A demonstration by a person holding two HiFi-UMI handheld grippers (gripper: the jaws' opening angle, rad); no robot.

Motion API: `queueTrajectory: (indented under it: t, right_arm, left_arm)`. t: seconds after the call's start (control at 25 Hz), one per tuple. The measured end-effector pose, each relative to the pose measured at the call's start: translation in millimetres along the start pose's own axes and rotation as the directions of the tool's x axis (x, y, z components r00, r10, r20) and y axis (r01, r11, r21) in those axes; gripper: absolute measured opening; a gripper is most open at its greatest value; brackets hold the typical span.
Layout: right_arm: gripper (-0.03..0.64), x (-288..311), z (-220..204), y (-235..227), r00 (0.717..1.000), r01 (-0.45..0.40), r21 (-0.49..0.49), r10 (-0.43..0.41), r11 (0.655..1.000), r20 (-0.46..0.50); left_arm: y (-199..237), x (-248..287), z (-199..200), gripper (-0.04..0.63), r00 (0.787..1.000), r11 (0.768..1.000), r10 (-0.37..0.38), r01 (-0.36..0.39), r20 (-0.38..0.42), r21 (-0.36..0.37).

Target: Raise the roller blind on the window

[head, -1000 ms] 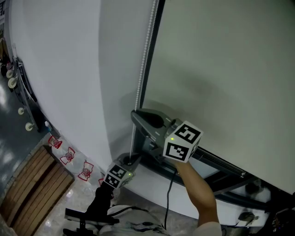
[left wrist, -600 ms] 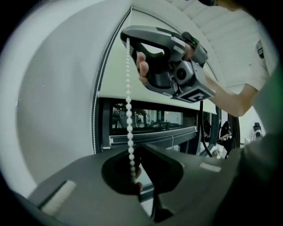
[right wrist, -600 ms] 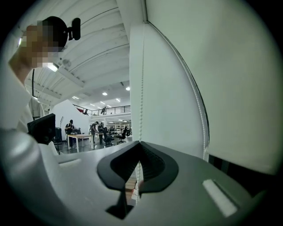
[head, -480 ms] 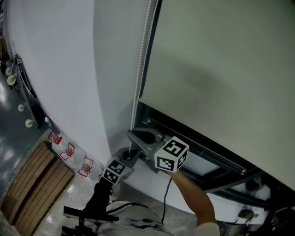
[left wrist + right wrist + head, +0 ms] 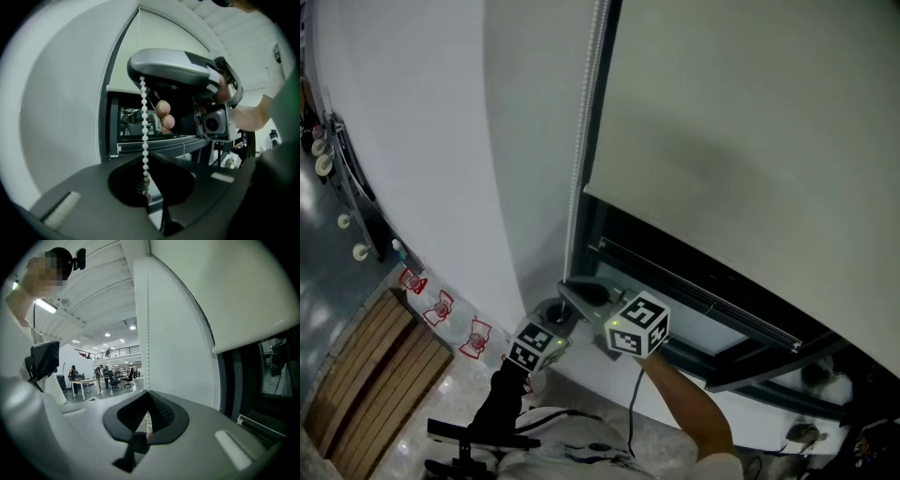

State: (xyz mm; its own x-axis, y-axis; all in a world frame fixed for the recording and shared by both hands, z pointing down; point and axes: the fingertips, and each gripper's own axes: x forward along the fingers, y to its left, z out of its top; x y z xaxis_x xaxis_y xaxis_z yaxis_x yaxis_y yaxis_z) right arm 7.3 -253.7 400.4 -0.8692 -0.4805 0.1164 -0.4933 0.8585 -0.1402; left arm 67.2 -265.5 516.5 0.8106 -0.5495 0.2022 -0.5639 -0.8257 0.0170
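Note:
The pale roller blind [image 5: 750, 122] hangs over the window, and its bottom rail [image 5: 253, 341] leaves a dark strip of glass bare below it. A white bead chain [image 5: 586, 141] runs down the frame's left side. My right gripper [image 5: 572, 292], with its marker cube, is shut on the chain low down. The chain [image 5: 148, 333] drops straight into the right gripper [image 5: 148, 427]. Just below it my left gripper [image 5: 555, 317] is shut on the same chain [image 5: 144, 122], which runs taut into the left gripper [image 5: 146, 193]. The right gripper's body [image 5: 178, 70] hangs above it there.
A white wall [image 5: 431, 141] curves away on the left. The dark window frame [image 5: 675, 277] and sill cross under the blind. A wooden floor panel [image 5: 366, 375] and red floor marks [image 5: 441, 309] lie below. A black stand [image 5: 478, 433] sits by my legs. The person's fingers [image 5: 164, 115] curl around the right gripper's handle.
My right gripper has come down along the chain to just above the left gripper. The blind's bottom edge has risen and more dark window shows. The left gripper has stayed put.

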Motion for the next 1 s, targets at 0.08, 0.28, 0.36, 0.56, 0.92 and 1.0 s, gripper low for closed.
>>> queueTrajectory:
  t: [0.08,0.28,0.36,0.56,0.92,1.0]
  right_arm:
    - [0.003,-1,3,4,1.0,-0.014,0.001,0.014,1.0,0.013]
    - [0.006,-1,12,7,0.999,-0.035,-0.009,0.035,0.999,0.016]
    - [0.017,-1,19,6,0.998,-0.045,-0.003,0.045,0.999,0.032]
    - [0.084,-5,59,-2,0.993,-0.066,0.004,0.065,0.998,0.095]
    - [0.11,-11,172,-19,0.973,-0.1,-0.056,0.109,0.993,0.206]
    - [0.114,-14,200,-20,0.966,-0.107,-0.075,0.121,0.991,0.229]
  left_arm:
    - [0,0,-3,-0.002,1.0,1.0,-0.004,0.004,-0.006,-0.007]
    - [-5,-1,-8,-0.002,1.0,0.999,-0.02,0.019,-0.025,-0.038]
    - [-5,-1,-11,-0.002,0.999,0.999,-0.02,0.019,-0.027,-0.039]
    - [-10,-1,-10,-0.002,0.999,0.999,-0.032,0.031,-0.023,-0.044]
    - [-12,1,-22,-0.002,0.998,0.999,-0.029,0.027,-0.047,-0.043]
    - [-12,3,-25,-0.002,0.998,0.999,-0.033,0.031,-0.053,-0.04]
